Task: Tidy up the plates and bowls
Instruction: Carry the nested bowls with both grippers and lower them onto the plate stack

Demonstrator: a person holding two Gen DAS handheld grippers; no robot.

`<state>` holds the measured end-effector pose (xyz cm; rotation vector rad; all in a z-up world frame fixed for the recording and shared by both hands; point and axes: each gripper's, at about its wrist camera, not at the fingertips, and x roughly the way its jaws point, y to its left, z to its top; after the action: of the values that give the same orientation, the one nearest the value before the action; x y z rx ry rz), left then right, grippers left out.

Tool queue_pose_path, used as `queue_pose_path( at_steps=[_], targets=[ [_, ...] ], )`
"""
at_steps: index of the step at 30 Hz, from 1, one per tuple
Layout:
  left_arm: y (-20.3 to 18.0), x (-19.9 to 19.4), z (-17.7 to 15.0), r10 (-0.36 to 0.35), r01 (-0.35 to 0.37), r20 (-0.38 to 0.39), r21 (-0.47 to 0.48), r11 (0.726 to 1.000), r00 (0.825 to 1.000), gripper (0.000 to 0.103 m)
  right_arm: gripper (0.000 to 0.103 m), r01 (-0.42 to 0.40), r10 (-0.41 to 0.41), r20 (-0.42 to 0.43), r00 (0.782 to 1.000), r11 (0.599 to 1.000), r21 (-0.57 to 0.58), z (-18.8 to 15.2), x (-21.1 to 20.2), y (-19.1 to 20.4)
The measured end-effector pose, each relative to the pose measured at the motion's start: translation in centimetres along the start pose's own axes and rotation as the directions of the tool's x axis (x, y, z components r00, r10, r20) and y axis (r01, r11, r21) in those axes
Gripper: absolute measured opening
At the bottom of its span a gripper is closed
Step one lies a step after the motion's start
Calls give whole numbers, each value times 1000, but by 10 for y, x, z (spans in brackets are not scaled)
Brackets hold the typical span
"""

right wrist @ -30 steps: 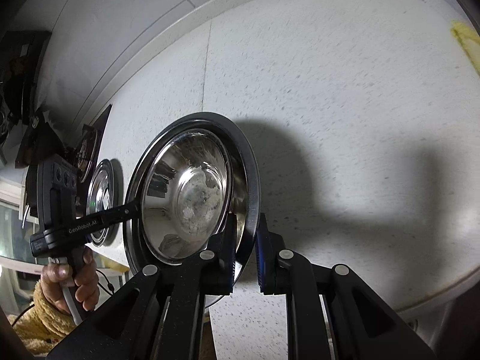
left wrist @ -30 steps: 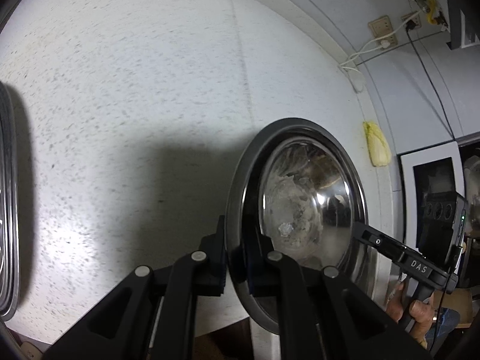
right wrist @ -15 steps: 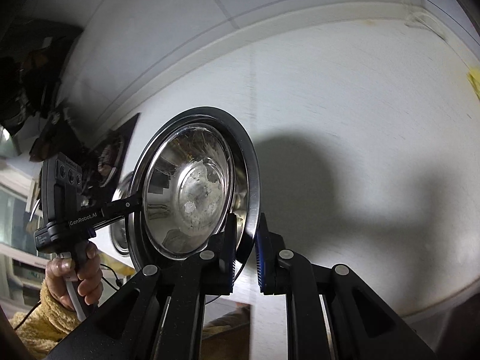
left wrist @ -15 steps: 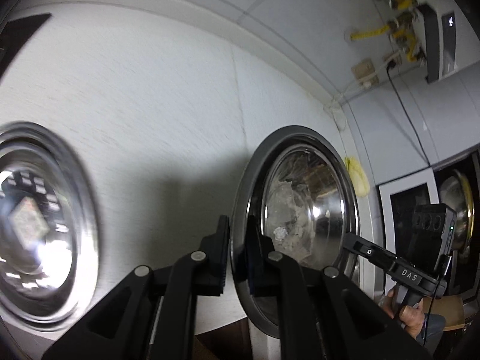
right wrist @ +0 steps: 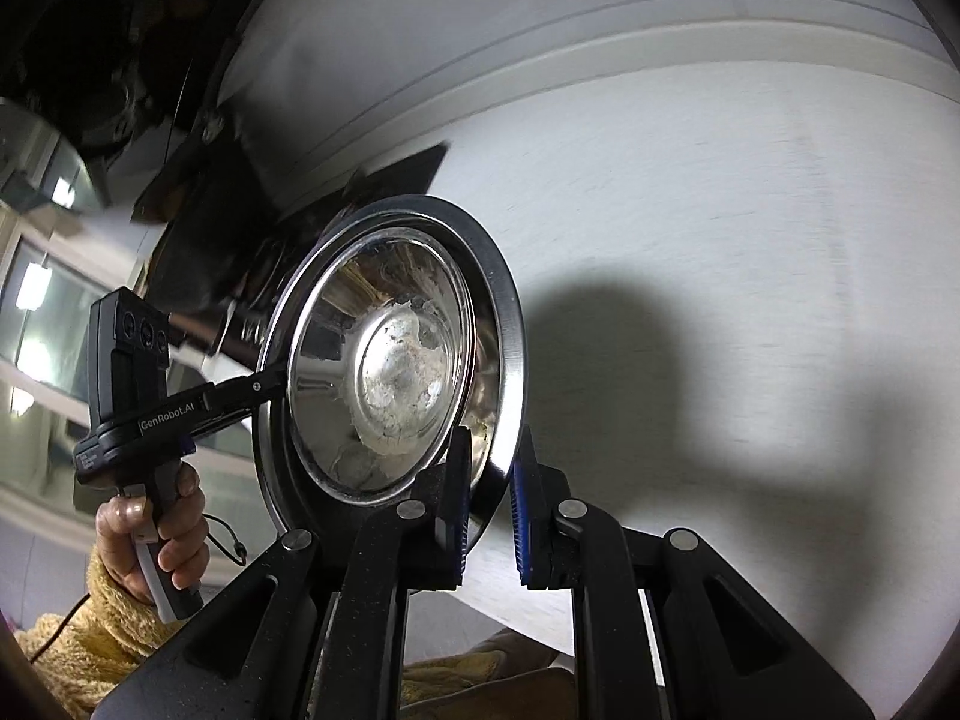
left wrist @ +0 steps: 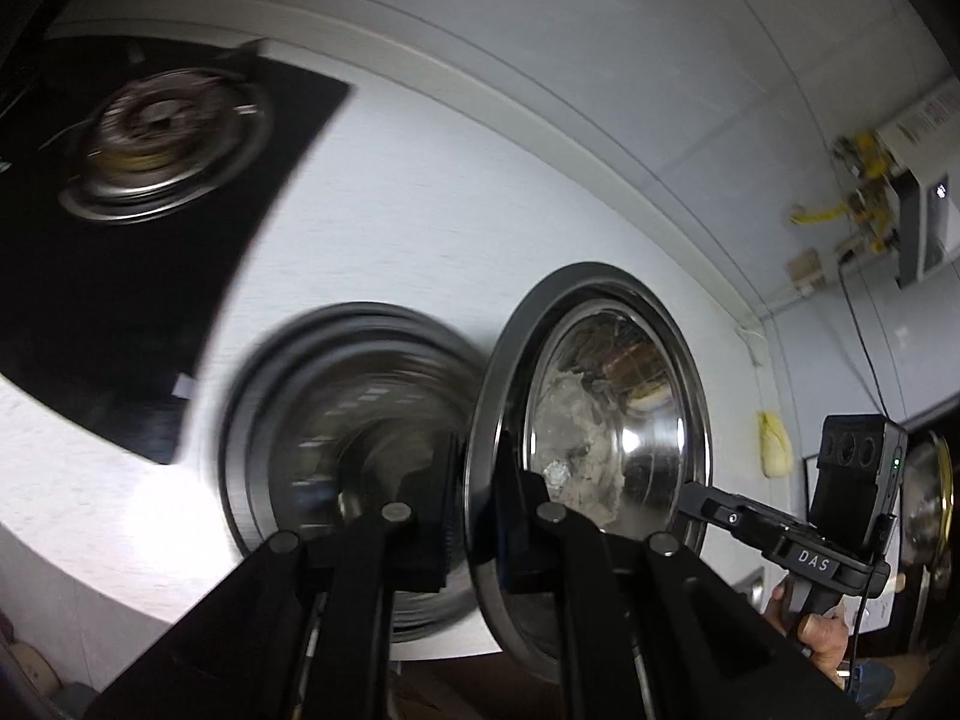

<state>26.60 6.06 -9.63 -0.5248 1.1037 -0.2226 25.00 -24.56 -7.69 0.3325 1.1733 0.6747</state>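
Observation:
A steel plate with a bowl-like centre (left wrist: 606,420) is held in the air between both grippers. My left gripper (left wrist: 477,498) is shut on its near rim. My right gripper (right wrist: 489,504) is shut on the opposite rim of the same plate (right wrist: 390,372). The right gripper's body (left wrist: 798,552) shows past the plate in the left wrist view, and the left gripper's body (right wrist: 150,402) shows in the right wrist view. A second steel plate (left wrist: 336,420) lies blurred on the white counter (left wrist: 420,210) just left of the held one.
A black gas hob with a burner (left wrist: 162,150) sits at the counter's left end. A yellow cloth (left wrist: 774,444) lies by the back wall. Wall sockets and yellow pipes (left wrist: 852,204) are at upper right. Another steel dish (left wrist: 930,504) stands at far right.
Both grippers have carried the plate to the left along the counter. The resting plate and the gas hob have come into view, and the resting plate now sits right beside the held one.

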Motion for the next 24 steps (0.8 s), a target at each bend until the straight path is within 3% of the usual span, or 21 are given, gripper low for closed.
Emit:
queue_pose_path(
  at_steps=[5,11,24],
  targets=[
    [40,2,5,26,-26,0,-29,999,1000,7,12,5,-4,-67,998,1000,12,-4,47,9],
    [71,18,1,24,-26,-31,-59,998,999,7,12,28,-23,-106,994,999,44,-12,68,4],
    [81,36,1,15,-16,-55,-21,1000,998,7,12,59,-51,-102,993,995,81,-19,76,-1]
  ],
)
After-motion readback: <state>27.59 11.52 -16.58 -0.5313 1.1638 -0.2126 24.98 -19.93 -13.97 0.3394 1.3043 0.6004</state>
